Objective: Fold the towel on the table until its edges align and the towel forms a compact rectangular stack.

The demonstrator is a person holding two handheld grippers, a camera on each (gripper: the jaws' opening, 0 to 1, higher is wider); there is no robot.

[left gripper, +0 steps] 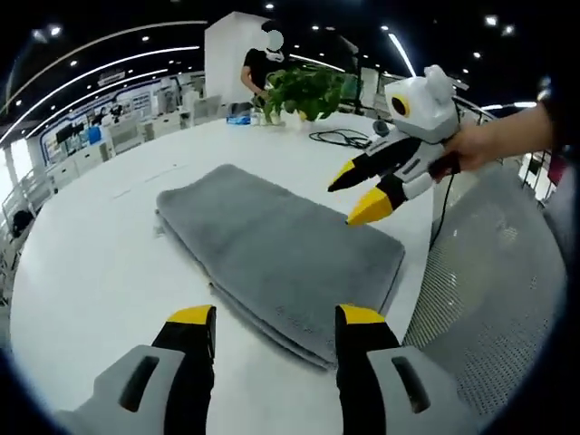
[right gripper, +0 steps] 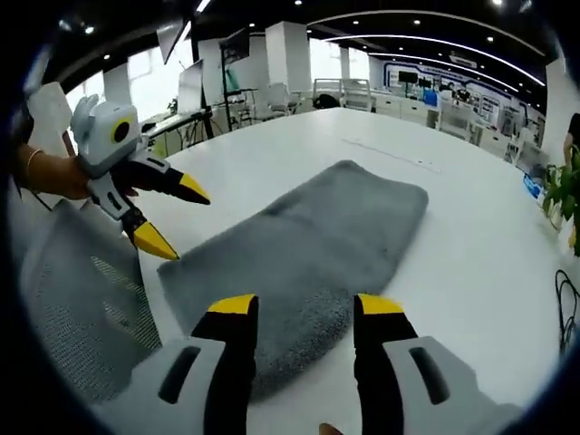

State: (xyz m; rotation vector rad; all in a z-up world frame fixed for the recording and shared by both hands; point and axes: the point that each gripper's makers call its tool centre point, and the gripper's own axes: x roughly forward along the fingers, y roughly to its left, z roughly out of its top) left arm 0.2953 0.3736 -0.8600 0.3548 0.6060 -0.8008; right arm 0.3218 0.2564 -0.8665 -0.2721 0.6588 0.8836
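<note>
A grey towel [left gripper: 272, 240] lies folded in layers into a long rectangle on the white table [left gripper: 100, 263]. My left gripper [left gripper: 276, 317] is open just above the table at the towel's near end, with nothing between its jaws. My right gripper [left gripper: 358, 192], held by a hand, hovers open over the towel's right edge. In the right gripper view the towel [right gripper: 317, 240] stretches away from my open right gripper [right gripper: 304, 308], which hangs over its near end. The left gripper [right gripper: 175, 216] is open beside the towel's left corner.
A mesh chair back [left gripper: 494, 290] stands against the table's edge, seen also as grey mesh [right gripper: 82, 299]. A potted plant [left gripper: 304, 91], a black cable [left gripper: 340, 138] and a standing person [left gripper: 263, 68] are at the table's far end. Bare tabletop [right gripper: 471, 236] surrounds the towel.
</note>
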